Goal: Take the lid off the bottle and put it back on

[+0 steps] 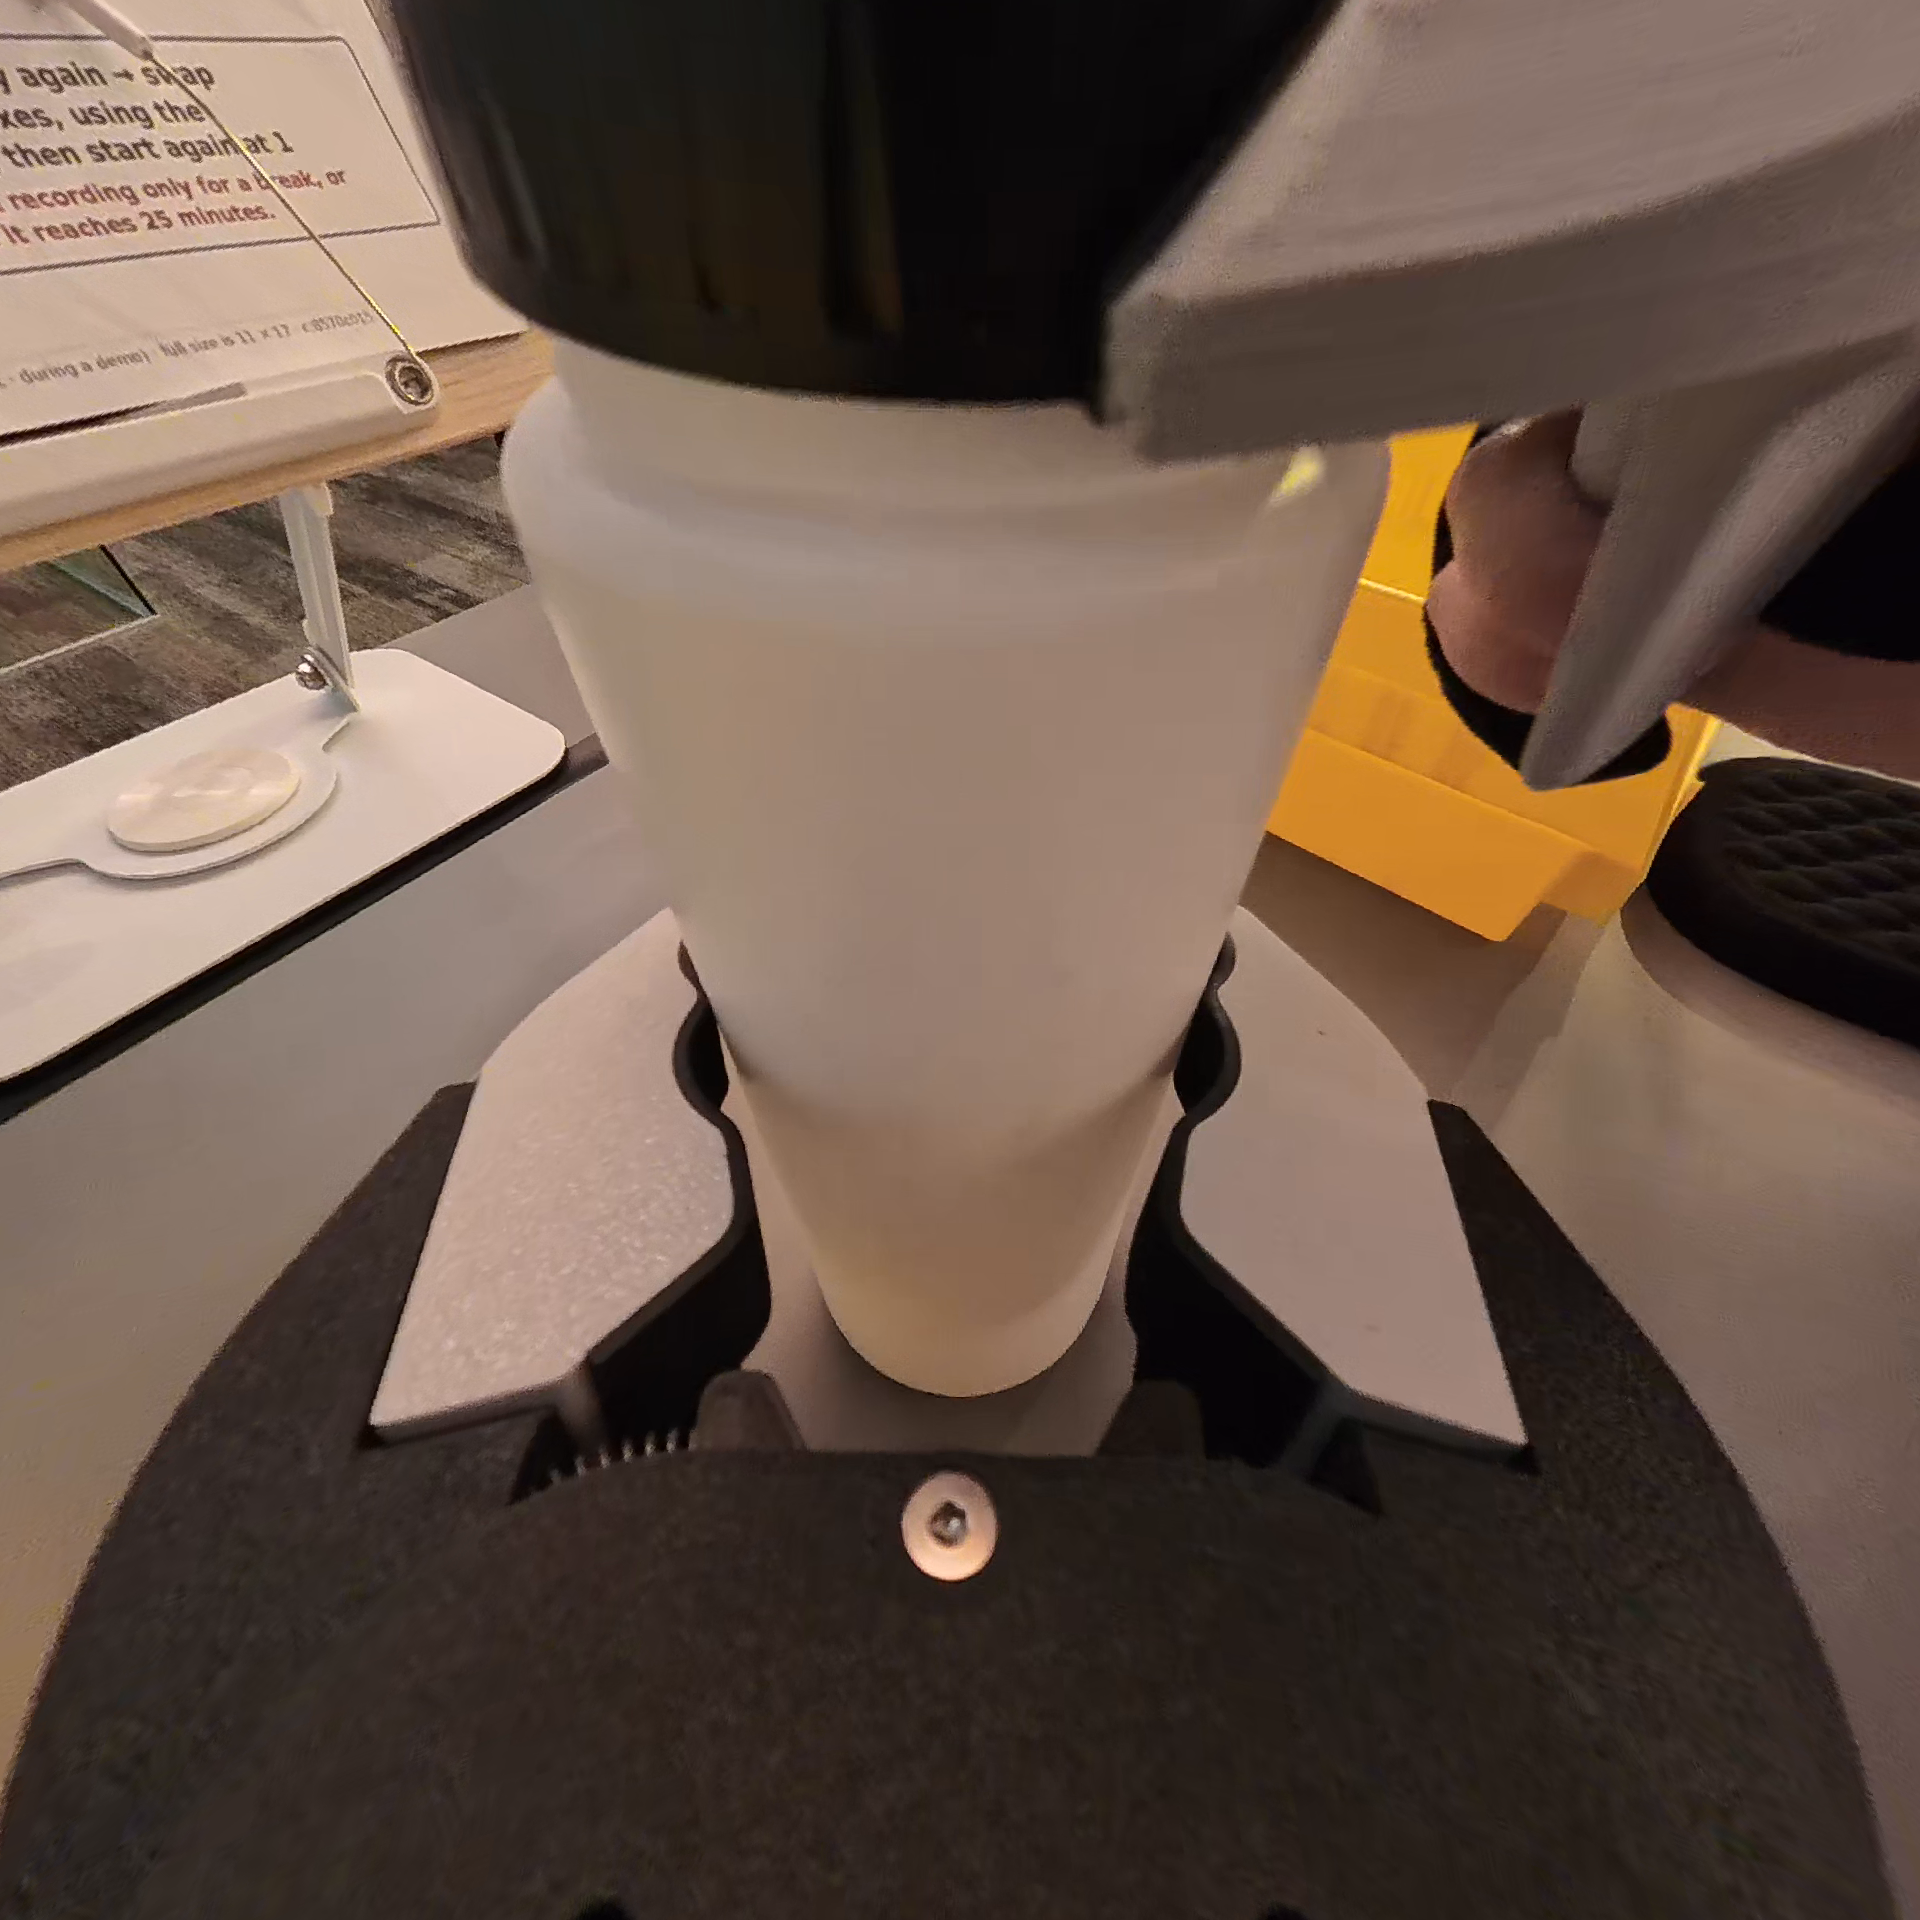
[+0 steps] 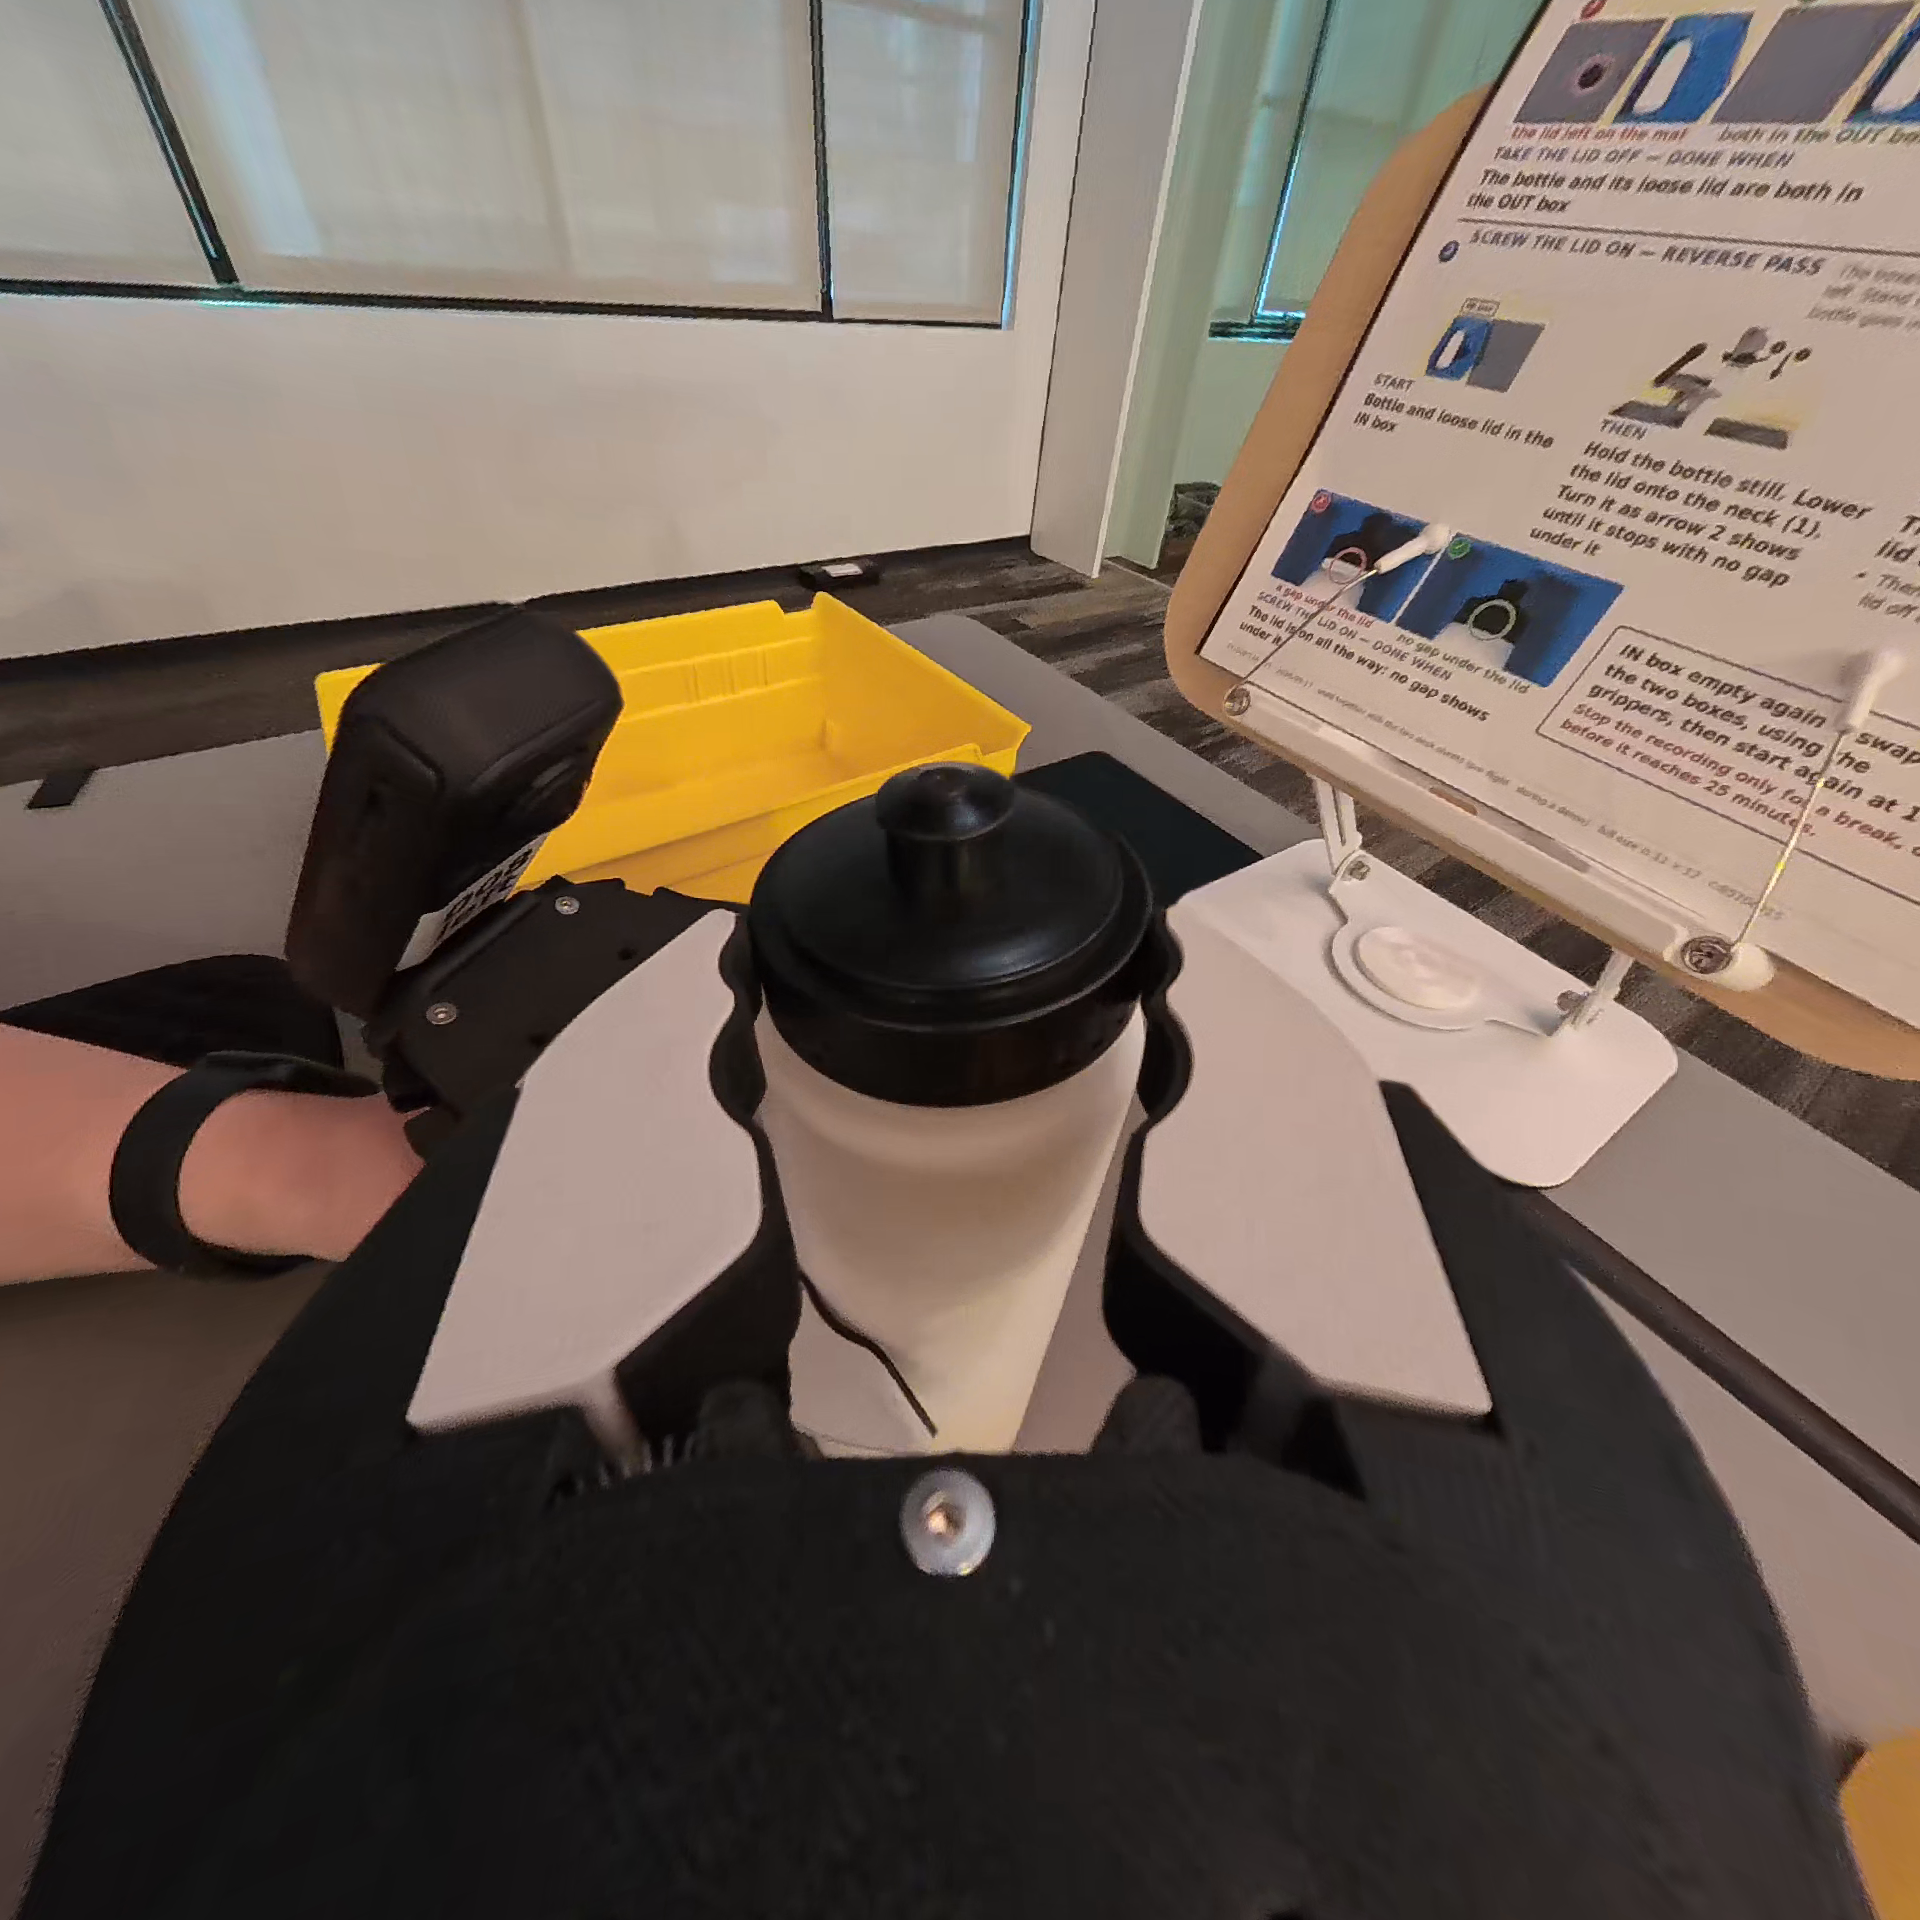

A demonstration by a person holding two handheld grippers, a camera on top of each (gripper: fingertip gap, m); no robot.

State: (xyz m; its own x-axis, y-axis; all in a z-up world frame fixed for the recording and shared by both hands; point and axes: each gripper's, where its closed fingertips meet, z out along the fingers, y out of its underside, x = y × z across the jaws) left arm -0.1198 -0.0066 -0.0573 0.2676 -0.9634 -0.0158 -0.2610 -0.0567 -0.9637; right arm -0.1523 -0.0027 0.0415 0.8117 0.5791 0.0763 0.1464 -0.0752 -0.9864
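My left gripper [image 1: 951, 1049] is clamped on the white bottle [image 1: 935, 831] low on its body, frame centre. My right gripper [image 2: 948, 1023] is closed around the black lid [image 2: 945, 935], which sits on the bottle's neck. Upper middle: yellow bin [image 2: 831, 727]. Right edge: instruction board [image 2: 1621, 520] on a white stand [image 2: 1455, 1049].

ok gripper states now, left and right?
Left gripper: shut on the white plastic bottle.
Right gripper: shut on the black screw-on lid.
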